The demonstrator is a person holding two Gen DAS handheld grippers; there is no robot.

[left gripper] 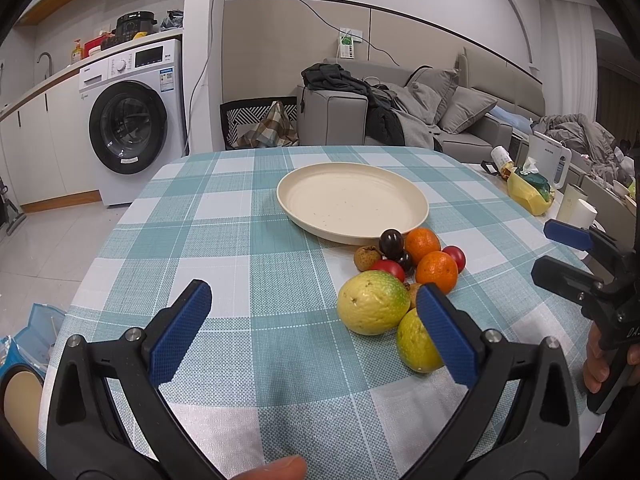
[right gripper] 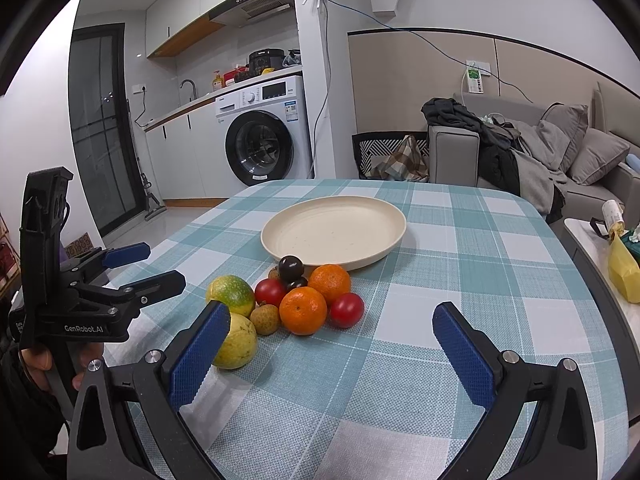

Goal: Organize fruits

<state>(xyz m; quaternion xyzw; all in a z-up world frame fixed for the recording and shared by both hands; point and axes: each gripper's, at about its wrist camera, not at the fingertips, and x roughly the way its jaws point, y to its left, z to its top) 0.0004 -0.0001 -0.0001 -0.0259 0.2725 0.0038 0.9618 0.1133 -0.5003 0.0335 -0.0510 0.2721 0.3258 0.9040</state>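
Observation:
A pile of fruit lies on the checked tablecloth just in front of an empty cream plate [left gripper: 352, 200] [right gripper: 334, 229]: two yellow-green guavas [left gripper: 372, 302] [right gripper: 231, 294], two oranges [left gripper: 437, 271] [right gripper: 303, 310], red tomatoes [right gripper: 346, 309], dark plums [right gripper: 291, 267] and a brown longan [right gripper: 265, 319]. My left gripper [left gripper: 312, 328] is open and empty, left of the pile, its right finger in front of the near guava [left gripper: 416, 342]. My right gripper [right gripper: 332, 354] is open and empty, just short of the pile. Each gripper shows in the other's view, the right [left gripper: 568, 256] and the left [right gripper: 144, 266].
The round table's edge [left gripper: 100, 248] drops to a tiled floor on the left. A washing machine [left gripper: 128, 120] and a grey sofa [left gripper: 460, 116] stand behind. A side table at the right holds a yellow bag [left gripper: 528, 196], cups and a tissue box.

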